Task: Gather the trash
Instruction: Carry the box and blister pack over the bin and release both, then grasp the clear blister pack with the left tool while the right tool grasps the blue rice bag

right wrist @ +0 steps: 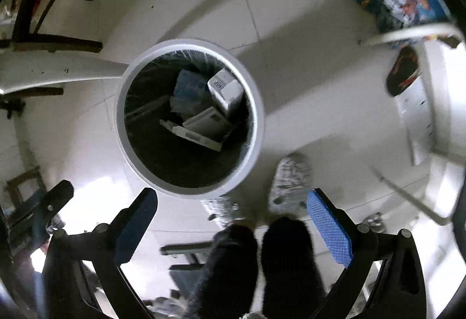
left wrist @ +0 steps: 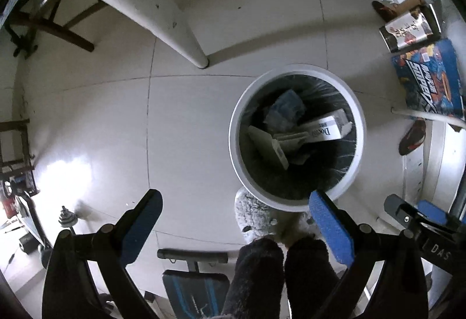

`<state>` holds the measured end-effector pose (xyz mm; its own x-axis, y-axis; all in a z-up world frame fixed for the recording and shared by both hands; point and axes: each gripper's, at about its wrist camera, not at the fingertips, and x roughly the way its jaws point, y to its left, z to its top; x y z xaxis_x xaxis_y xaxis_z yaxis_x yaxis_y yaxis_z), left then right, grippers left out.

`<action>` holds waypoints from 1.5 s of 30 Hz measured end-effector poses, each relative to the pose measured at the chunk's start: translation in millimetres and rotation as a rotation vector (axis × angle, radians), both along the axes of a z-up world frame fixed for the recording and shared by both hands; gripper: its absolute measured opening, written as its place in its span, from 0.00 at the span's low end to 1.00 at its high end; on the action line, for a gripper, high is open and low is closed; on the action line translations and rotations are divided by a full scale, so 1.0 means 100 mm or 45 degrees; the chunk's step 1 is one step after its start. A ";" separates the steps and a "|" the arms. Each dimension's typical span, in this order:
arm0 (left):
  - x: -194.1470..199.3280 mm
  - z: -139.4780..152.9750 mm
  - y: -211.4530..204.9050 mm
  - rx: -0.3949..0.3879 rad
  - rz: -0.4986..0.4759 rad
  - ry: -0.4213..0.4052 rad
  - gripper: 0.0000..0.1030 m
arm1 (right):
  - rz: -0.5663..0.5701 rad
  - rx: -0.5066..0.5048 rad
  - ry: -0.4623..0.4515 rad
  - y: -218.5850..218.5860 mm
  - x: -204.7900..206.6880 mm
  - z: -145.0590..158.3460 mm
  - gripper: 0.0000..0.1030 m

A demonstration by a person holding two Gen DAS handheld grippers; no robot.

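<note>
A round white trash bin (left wrist: 236, 150) with a black liner stands on the tiled floor, seen from above. Inside lie white cardboard boxes (left wrist: 323, 129) and a bluish plastic wrapper (left wrist: 287, 106). The bin also shows in the right wrist view (right wrist: 122, 126), with the boxes (right wrist: 225, 90) and wrapper (right wrist: 188, 84) inside. My left gripper (left wrist: 236, 208) is open and empty, above the floor at the bin's near rim. My right gripper (right wrist: 231, 208) is open and empty, just in front of the bin. The right gripper also shows at the left wrist view's right edge (left wrist: 419, 214).
A white table leg (left wrist: 186, 36) stands beyond the bin, a dark wooden chair (left wrist: 49, 21) behind it. Colourful boxes (left wrist: 428, 80) and a shoe (left wrist: 412, 137) lie to the right. The person's fuzzy slippers (right wrist: 288, 182) and dark trouser legs (right wrist: 288, 260) are below. A workout bench (left wrist: 192, 284) is near.
</note>
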<state>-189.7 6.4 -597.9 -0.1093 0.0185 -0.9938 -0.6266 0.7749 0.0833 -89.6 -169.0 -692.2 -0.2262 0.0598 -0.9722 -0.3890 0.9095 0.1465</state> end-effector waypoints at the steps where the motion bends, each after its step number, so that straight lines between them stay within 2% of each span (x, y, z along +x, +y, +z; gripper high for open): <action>1: 0.00 0.05 -0.01 -0.003 -0.006 -0.005 1.00 | 0.009 -0.003 -0.013 -0.01 0.00 0.07 1.00; 7: -0.03 0.41 -0.09 0.016 -0.026 -0.032 1.00 | 0.075 -0.026 -0.088 -0.03 -0.06 0.56 1.00; 15: -0.14 1.14 -0.21 0.002 -0.028 -0.077 1.00 | 0.116 -0.014 -0.160 -0.09 -0.16 1.39 1.00; 24: -0.30 2.30 -0.29 0.017 -0.043 -0.153 1.00 | 0.111 0.035 -0.194 -0.17 -0.31 2.68 1.00; 30: -0.20 3.05 -0.20 0.131 -0.076 -0.221 1.00 | 0.044 0.143 -0.219 -0.14 -0.28 3.64 1.00; 36: 0.36 3.58 0.04 0.222 -0.056 -0.330 1.00 | -0.101 0.281 -0.269 -0.04 0.21 4.36 1.00; 39: 0.84 3.78 0.15 0.264 -0.056 -0.381 1.00 | -0.146 0.307 -0.311 0.00 0.59 4.60 1.00; 45: 2.04 4.08 0.28 0.309 -0.083 -0.450 1.00 | -0.226 0.293 -0.396 -0.01 1.76 4.96 1.00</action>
